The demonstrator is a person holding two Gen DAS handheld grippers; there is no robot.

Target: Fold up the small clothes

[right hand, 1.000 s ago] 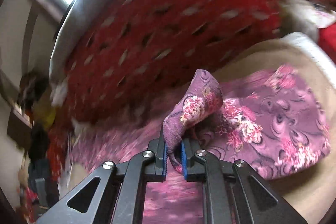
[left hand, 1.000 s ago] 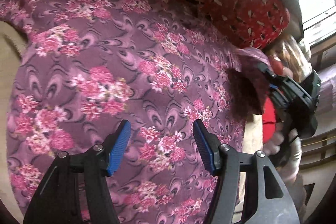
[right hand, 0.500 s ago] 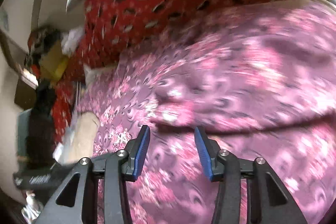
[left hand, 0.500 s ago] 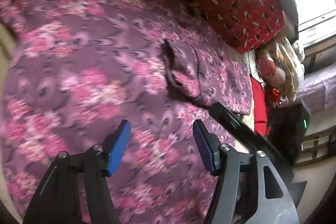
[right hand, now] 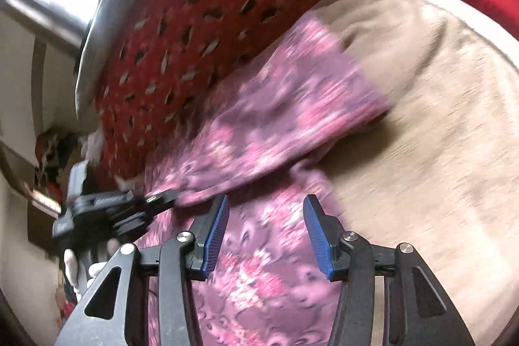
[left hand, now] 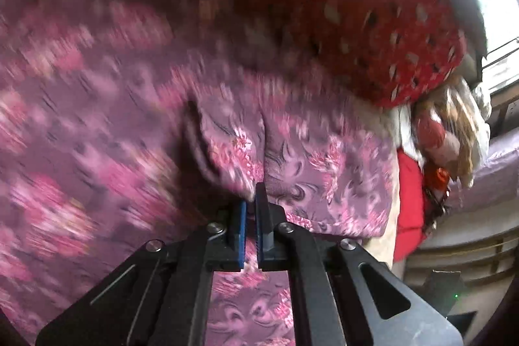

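Observation:
The purple garment with pink flowers (left hand: 97, 125) lies spread on a beige cushion, with a folded-over flap (left hand: 308, 151) at its right. My left gripper (left hand: 250, 209) is shut on the edge of that flap, low in the left wrist view. In the right wrist view the garment (right hand: 275, 119) runs from the lower middle up to the right, blurred by motion. My right gripper (right hand: 266, 232) is open and empty just above the garment. The left gripper also shows in the right wrist view (right hand: 162, 198), pinching the cloth's edge at the left.
A red patterned pillow (left hand: 356, 21) lies along the far side, also in the right wrist view (right hand: 211, 5). A red cloth (left hand: 410, 200) and a doll (left hand: 447, 132) sit at the right. Bare beige cushion (right hand: 438, 135) fills the right of the right wrist view.
My right gripper let go of the garment corner it had carried over and now stands open. My left gripper, open before, has closed on the edge of the folded flap.

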